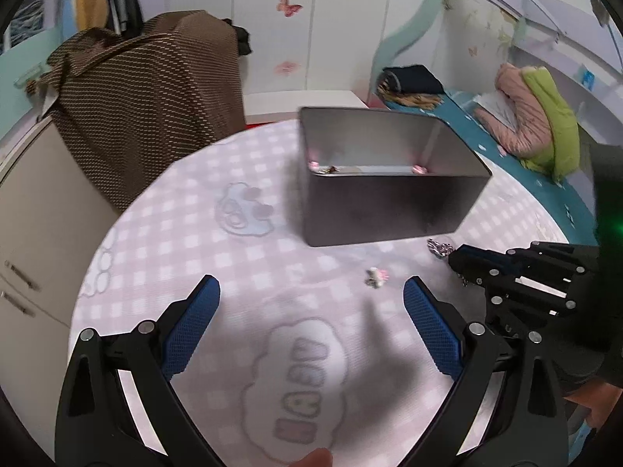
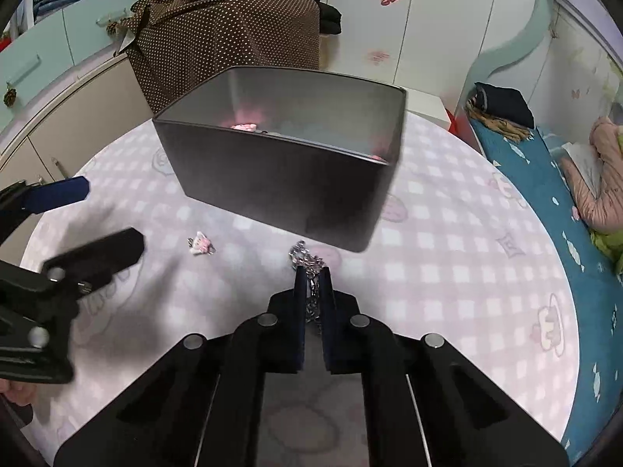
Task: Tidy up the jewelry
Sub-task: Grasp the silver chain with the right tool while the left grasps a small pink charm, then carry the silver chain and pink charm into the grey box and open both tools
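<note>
A grey metal tin (image 1: 389, 202) (image 2: 280, 186) stands open on the pink checked tablecloth (image 1: 187, 241), with small pink pieces (image 2: 243, 126) on its floor. In front of the tin lies a silver chain (image 2: 305, 258) (image 1: 438, 248), and my right gripper (image 2: 312, 272) (image 1: 453, 258) is shut on it, links showing between the pads. A small pink and white charm (image 1: 377, 276) (image 2: 201, 244) lies loose on the cloth to the left of the chain. My left gripper (image 1: 311, 282) (image 2: 115, 214) hovers open just short of the charm, nothing between its blue pads.
A brown dotted cloth (image 1: 148, 89) covers something bulky behind the table. Beige cabinets (image 1: 35, 210) stand at the left. On the right is a bed with a teal sheet (image 2: 564, 202) and folded clothes. The round table's edge curves close on both sides.
</note>
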Demonstrator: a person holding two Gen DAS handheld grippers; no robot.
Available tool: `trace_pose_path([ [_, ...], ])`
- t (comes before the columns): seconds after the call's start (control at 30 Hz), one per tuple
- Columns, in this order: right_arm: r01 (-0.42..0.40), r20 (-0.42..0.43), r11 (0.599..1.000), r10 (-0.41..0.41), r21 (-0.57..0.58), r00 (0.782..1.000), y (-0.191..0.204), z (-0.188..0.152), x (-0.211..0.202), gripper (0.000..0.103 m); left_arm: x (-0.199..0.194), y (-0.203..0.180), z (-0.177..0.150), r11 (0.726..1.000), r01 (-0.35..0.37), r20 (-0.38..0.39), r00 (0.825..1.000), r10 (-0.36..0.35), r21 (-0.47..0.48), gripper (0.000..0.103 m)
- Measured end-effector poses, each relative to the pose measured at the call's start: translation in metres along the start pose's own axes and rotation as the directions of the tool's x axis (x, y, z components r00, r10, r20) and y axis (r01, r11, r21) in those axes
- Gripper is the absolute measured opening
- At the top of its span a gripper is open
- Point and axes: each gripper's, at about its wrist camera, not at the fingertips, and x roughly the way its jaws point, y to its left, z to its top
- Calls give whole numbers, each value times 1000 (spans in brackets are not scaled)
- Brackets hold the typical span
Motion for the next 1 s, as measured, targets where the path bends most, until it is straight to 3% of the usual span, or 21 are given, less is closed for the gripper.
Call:
trace_pose_path([
  [0.3,-55,11,996,54,64,998,-14,-1,-11,3,34,-23,6,999,17,-47,999,-15,47,93],
  [0.37,-56,15,996,55,65,998,-15,2,-13,3,40,-23,6,999,26,-68,997,-23,46,77],
  [0.5,-66,21,995,64,70,998,-17,3,-15,3,43,-28,6,998,17,-67,998,-13,60,67],
  [0.53,-71,23,995,70,73,997,-17,4,-16,3,43,-29,6,998,19,-65,998,-15,59,61],
  [0.6,-80,25,994,78,76,997,-19,4,-17,3,41,-28,6,998,28,-64,998,-24,57,46],
  [0.67,-85,30,993,83,77,996,-19,6,-19,3,40,-27,8,997,49,-71,996,-45,52,18],
  [0.7,-87,34,993,84,76,996,-18,7,-20,3,39,-26,8,997,59,-75,996,-55,49,14],
  [1.0,-83,57,995,80,58,995,-15,14,-34,3,21,-21,4,995,89,-50,995,-87,35,14],
])
